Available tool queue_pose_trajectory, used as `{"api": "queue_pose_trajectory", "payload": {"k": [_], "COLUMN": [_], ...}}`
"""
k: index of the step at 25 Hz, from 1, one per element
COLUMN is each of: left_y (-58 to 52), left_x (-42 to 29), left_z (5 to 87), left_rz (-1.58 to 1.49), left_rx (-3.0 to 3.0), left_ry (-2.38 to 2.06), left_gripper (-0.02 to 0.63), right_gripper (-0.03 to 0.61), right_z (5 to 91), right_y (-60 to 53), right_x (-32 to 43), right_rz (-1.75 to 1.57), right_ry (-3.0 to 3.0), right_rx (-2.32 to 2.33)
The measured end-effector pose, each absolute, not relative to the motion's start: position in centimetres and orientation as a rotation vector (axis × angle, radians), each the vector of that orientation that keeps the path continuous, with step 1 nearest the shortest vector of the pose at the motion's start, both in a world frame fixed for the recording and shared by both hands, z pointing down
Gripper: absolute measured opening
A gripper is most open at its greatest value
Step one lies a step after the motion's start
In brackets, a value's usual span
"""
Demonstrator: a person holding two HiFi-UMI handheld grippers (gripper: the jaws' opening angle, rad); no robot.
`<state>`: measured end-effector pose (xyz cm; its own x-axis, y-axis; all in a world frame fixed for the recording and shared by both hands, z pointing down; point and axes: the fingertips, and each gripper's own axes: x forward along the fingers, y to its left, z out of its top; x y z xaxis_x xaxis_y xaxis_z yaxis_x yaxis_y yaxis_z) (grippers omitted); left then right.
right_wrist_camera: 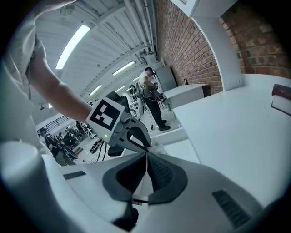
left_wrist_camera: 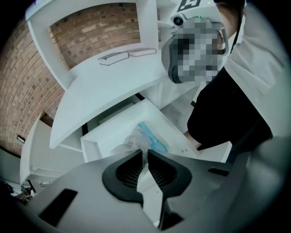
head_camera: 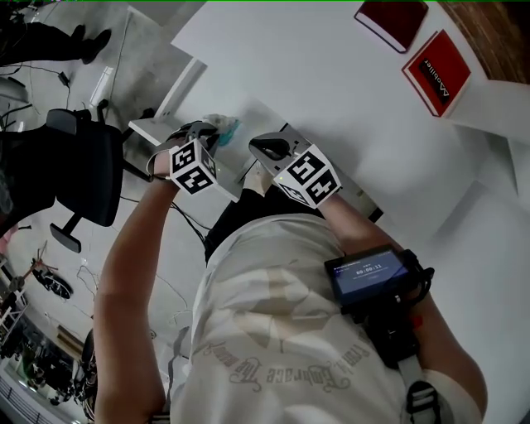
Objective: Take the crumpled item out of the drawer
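Note:
The crumpled item, a clear and teal wrapper, lies in the open white drawer under the table. My left gripper is shut on the wrapper's near edge, with a bit of it pinched between the pads. In the head view the same gripper sits over the drawer, the wrapper showing at its tip. The right gripper hovers just right of it, above the drawer's front. Seen from its own camera, the right gripper is shut with nothing visible between the tips, and the left gripper stands right ahead.
The white tabletop spreads above the drawer, with two red books at its far right. A black office chair stands to the left. A person stands far off by a brick wall.

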<state>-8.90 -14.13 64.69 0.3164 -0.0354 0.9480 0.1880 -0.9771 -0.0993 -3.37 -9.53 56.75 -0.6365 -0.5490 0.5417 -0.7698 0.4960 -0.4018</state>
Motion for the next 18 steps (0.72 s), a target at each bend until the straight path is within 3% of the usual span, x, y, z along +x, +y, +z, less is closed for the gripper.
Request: {"api": "queue_pose_trajectory", "payload": {"k": [18], "left_y": [-13.4], "left_x": [-9.1], "left_z": [60.0], "left_rz": [-1.672], "left_rx": [-2.815], "left_ry": [0.339], "left_gripper": [0.054], "right_gripper": [0.025], "right_z": [55.2], "right_y": [-9.2], "right_x": [-2.0], "right_rz": [0.843], "right_ry": [-2.413], "right_rx": [1.083]}}
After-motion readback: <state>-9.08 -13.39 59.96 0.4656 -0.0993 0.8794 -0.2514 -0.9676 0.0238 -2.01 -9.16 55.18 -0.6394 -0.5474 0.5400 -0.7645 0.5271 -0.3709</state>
